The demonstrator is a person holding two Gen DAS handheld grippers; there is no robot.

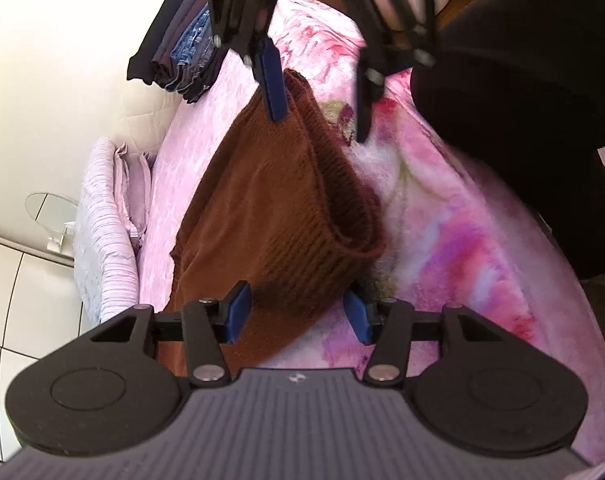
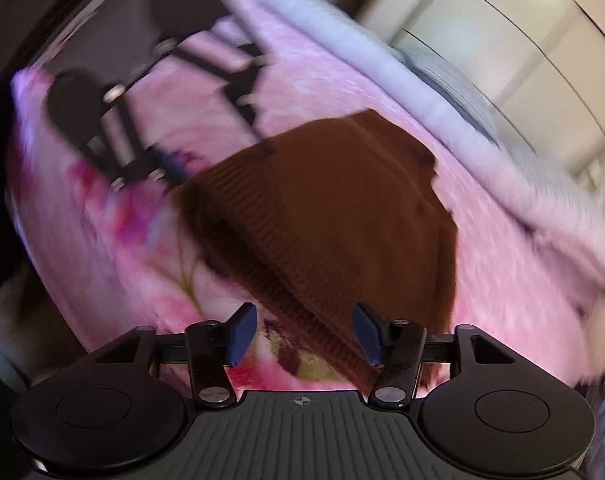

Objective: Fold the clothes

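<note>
A brown ribbed knit garment lies folded on a pink floral blanket. My left gripper is open just above its near end, the blue pads either side of the cloth. My right gripper is open at the garment's far end, one blue pad over the knit, the other over the blanket. In the blurred right wrist view my right gripper is open over the garment's ribbed edge, and my left gripper shows open at its far end.
A stack of folded dark clothes and jeans sits at the far left edge of the bed. A striped pillow lies along the left side by white cabinets. The person's black sleeve fills the upper right.
</note>
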